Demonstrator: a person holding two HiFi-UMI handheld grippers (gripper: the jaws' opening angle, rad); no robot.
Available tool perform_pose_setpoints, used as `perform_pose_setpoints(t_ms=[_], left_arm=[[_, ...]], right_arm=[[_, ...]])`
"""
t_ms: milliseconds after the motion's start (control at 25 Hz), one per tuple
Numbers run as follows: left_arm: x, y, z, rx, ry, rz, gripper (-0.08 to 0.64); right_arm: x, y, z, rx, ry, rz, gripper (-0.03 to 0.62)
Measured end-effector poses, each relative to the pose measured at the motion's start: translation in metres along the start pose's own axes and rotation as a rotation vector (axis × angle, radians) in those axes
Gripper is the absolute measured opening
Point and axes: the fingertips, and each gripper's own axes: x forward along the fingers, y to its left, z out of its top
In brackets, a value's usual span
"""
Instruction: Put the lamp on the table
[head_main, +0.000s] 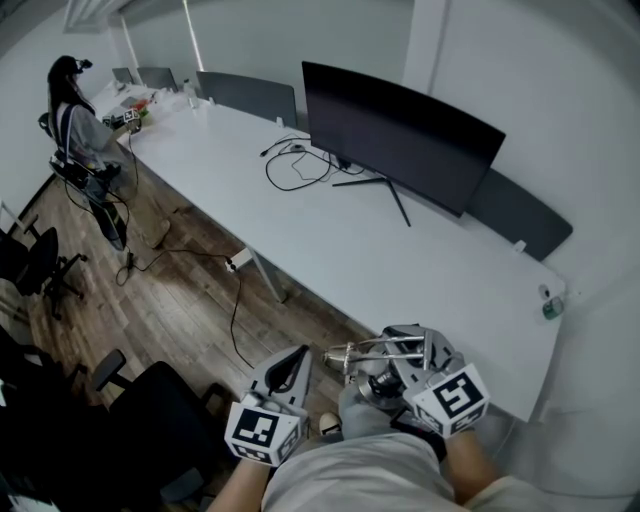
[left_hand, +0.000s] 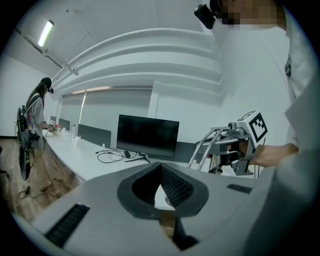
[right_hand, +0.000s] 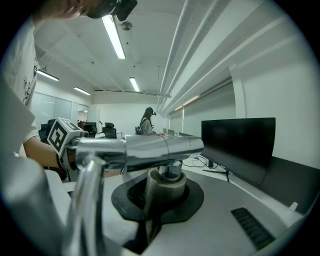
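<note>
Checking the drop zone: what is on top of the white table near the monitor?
Looped black cables lie on the table left of the monitor and its thin stand. The screen hides the tabletop strip behind it.

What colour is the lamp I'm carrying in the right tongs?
The lamp is shiny silver metal; the right gripper view shows it best.

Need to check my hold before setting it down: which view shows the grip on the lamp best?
The right gripper view: close up, the right gripper is shut on the lamp at its chrome stem. The head view shows the lamp small, near the table edge; the left gripper view shows it from the side, farther off.
</note>
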Motion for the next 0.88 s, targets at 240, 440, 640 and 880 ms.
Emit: perform_pose_setpoints(t_ms=[240, 440, 640, 880], left_arm=[[0.019, 0.015, 0.003, -0.002, 0.007, 0.011, 0.002], [0.052, 0.028, 0.007, 0.002, 0.01, 0.009, 0.002], [0.092, 0.042, 0.017, -0.002, 0.026, 0.021, 0.002], [0.14, 0.051, 0.035, 0.012, 0.022, 0.022, 0.002]], right_arm=[[0.02, -0.016, 0.002, 0.01, 0.016, 0.008, 0.029], [0.041, -0.044, 0.006, 0.006, 0.01, 0.018, 0.029], [0.062, -0.081, 0.006, 0.009, 0.017, 0.012, 0.029], [0.083, -0.126, 0.006, 0.006, 0.017, 0.01, 0.029]])
